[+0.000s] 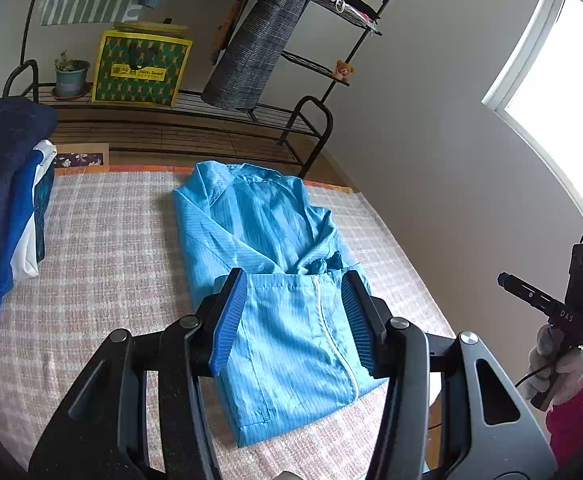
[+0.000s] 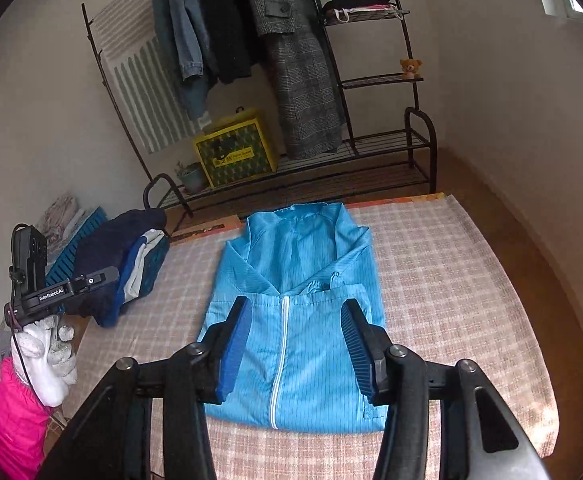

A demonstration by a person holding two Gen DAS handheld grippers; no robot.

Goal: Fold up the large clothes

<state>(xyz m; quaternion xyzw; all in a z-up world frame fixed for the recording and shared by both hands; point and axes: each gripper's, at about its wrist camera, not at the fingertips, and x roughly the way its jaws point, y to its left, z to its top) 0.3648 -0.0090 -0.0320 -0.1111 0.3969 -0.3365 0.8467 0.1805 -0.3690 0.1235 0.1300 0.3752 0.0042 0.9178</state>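
Folded blue jacket (image 2: 295, 320) lies mid-frame on the checked desk (image 2: 451, 280); left tongs (image 1: 295, 320) and right tongs (image 2: 295, 344) hover above it, jaws apart, empty

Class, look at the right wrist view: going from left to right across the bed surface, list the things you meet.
Gloved hand holding the left gripper → stack of folded dark clothes → folded light blue jacket → bare checked bed cover.

"GenRobot.AI" on left gripper (image 2: 105, 276) body; "DAS" on right gripper (image 1: 505, 280) body.
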